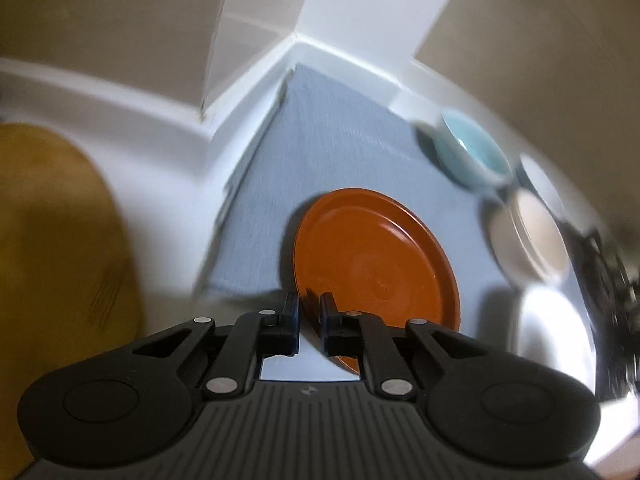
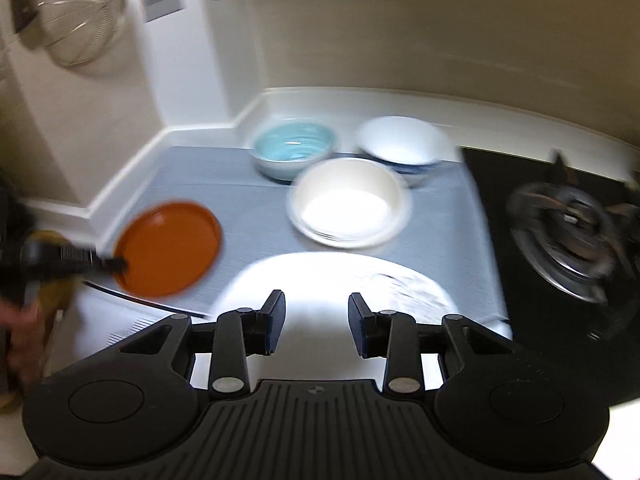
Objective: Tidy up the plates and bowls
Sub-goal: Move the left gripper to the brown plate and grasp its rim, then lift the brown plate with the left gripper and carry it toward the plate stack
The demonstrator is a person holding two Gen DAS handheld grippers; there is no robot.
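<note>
My left gripper (image 1: 310, 304) is shut on the near rim of an orange plate (image 1: 376, 260) and holds it tilted above the blue-grey mat (image 1: 320, 152). The plate also shows in the right wrist view (image 2: 168, 250), with the left gripper (image 2: 116, 266) at its left rim. My right gripper (image 2: 316, 304) is open and empty, above a large white plate (image 2: 320, 280). Beyond it a cream bowl (image 2: 348, 204) sits on a small plate. A light blue bowl (image 2: 296, 148) and a white bowl with blue base (image 2: 400, 148) stand behind.
A black gas hob (image 2: 560, 220) lies right of the mat. A metal colander (image 2: 80, 16) hangs on the wall at upper left. A wooden board (image 1: 52, 240) is at the left. White counter upstands (image 1: 248, 92) border the mat.
</note>
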